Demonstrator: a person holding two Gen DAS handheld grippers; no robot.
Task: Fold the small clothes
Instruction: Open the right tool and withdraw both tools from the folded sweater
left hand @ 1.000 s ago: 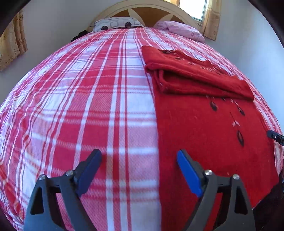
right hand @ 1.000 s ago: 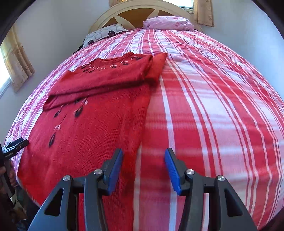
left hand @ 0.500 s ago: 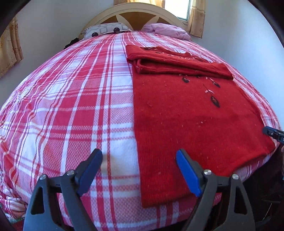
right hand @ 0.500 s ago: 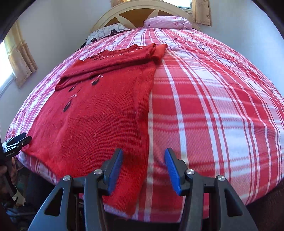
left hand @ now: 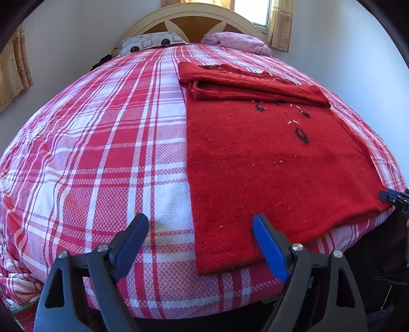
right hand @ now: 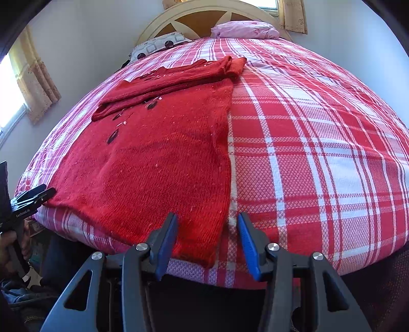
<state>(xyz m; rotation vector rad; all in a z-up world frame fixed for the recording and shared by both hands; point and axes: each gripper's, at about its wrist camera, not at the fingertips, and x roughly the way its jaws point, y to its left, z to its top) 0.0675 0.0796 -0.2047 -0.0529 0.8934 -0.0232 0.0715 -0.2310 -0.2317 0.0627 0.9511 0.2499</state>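
Observation:
A red knit sweater (left hand: 268, 163) lies flat on the plaid bedspread (left hand: 102, 143), its sleeves folded across the top. It also shows in the right wrist view (right hand: 158, 168). My left gripper (left hand: 200, 245) is open and empty, hovering over the sweater's near left hem corner at the bed's foot edge. My right gripper (right hand: 207, 242) is open and empty over the near right hem corner. The tip of the right gripper shows at the right edge of the left wrist view (left hand: 395, 198). The left gripper shows at the left edge of the right wrist view (right hand: 30, 198).
A patterned pillow (left hand: 150, 44) and a pink pillow (left hand: 237, 42) lie against the headboard (left hand: 191, 19). Curtained windows are on the left wall (right hand: 33, 76) and behind the headboard. The bed's foot edge drops off just below the grippers.
Both grippers have drawn back toward the foot of the bed, so the sweater's hem and the bed edge have come into view. Both stay open.

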